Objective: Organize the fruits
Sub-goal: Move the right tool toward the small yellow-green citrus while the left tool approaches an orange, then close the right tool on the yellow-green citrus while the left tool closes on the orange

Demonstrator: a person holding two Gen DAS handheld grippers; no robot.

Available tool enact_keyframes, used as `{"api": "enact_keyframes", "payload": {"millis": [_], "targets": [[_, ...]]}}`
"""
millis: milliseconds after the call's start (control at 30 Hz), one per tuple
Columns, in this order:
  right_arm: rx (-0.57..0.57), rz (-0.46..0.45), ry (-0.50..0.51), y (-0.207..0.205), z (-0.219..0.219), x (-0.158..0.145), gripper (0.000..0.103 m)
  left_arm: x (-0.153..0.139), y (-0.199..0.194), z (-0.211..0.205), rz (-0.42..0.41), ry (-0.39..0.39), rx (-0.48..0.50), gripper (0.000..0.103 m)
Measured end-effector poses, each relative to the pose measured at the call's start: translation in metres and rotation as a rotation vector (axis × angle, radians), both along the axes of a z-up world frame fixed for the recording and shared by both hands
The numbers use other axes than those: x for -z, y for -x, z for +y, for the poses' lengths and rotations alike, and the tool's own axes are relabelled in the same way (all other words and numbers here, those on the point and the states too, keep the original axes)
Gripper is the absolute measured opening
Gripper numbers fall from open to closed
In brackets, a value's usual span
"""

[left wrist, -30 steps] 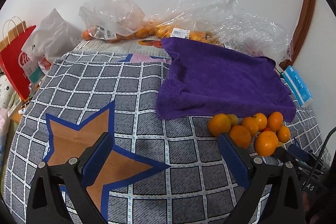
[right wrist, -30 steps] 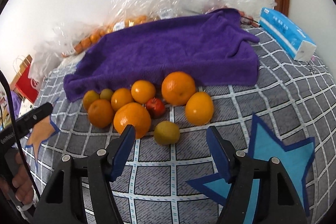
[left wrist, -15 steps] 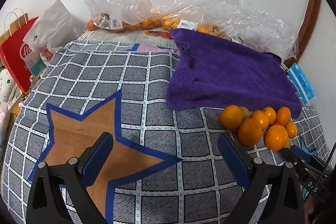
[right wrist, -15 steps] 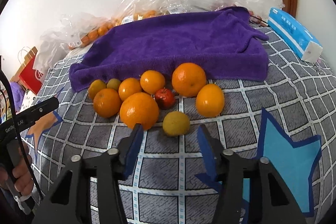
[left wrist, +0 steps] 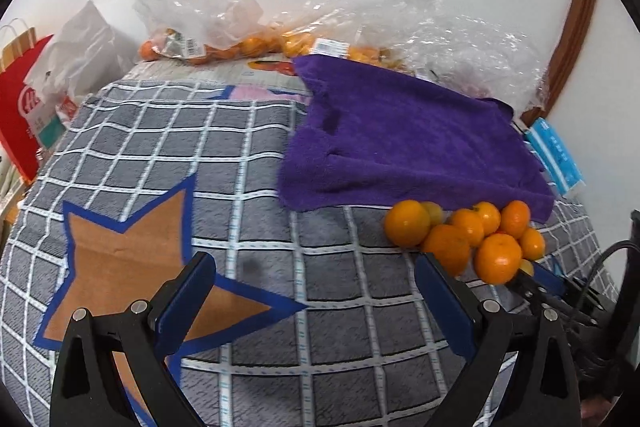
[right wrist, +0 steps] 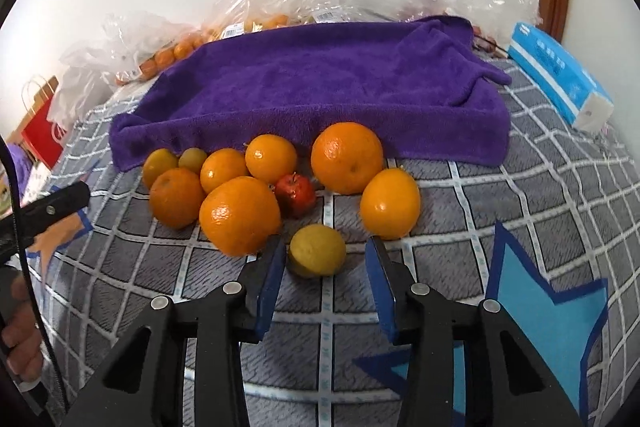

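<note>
From the left wrist, the left gripper [left wrist: 316, 291] hangs wide open and empty over the grey checked cloth [left wrist: 260, 155], angled down, well apart from the heap of orange citrus fruits [left wrist: 464, 239] lying unsorted at the purple towel's [left wrist: 408, 143] near edge. From the right wrist, the right gripper [right wrist: 326, 259] tilts down with its blue jaws closing around the small yellow-green round fruit [right wrist: 317, 249], not yet pressing it; sorting looks barely begun.
</note>
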State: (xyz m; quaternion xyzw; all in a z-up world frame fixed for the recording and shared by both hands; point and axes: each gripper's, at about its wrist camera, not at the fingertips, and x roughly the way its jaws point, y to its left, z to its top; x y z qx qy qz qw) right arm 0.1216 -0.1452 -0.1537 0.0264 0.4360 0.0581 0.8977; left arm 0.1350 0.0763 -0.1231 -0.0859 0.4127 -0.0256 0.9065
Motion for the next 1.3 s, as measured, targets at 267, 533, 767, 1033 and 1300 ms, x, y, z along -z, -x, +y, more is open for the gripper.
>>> {"api": "enact_keyframes", "payload": {"millis": [267,533,767,1033,1300], "targets": [[-0.015,-0.032,0.024,0.008,-0.002,-0.004,0.029,-0.002,-0.018,-0.021,-0.004,0.068,0.053,0.089],[0.009,-0.046,0.026,0.019,-0.025,-0.005,0.029,0.009,-0.041,-0.031,0.042,0.152,0.076,0.062],[0.045,-0.032,-0.033,0.016,-0.038,-0.002,0.029,0.018,-0.05,-0.031,0.083,0.25,0.102,0.03],[0.045,-0.039,-0.008,0.017,-0.034,-0.003,0.029,0.006,-0.038,-0.029,0.093,0.173,0.068,0.031],[0.066,-0.036,0.024,0.018,-0.036,-0.003,0.029,0.002,-0.024,-0.032,0.088,-0.025,0.063,0.031]]}}
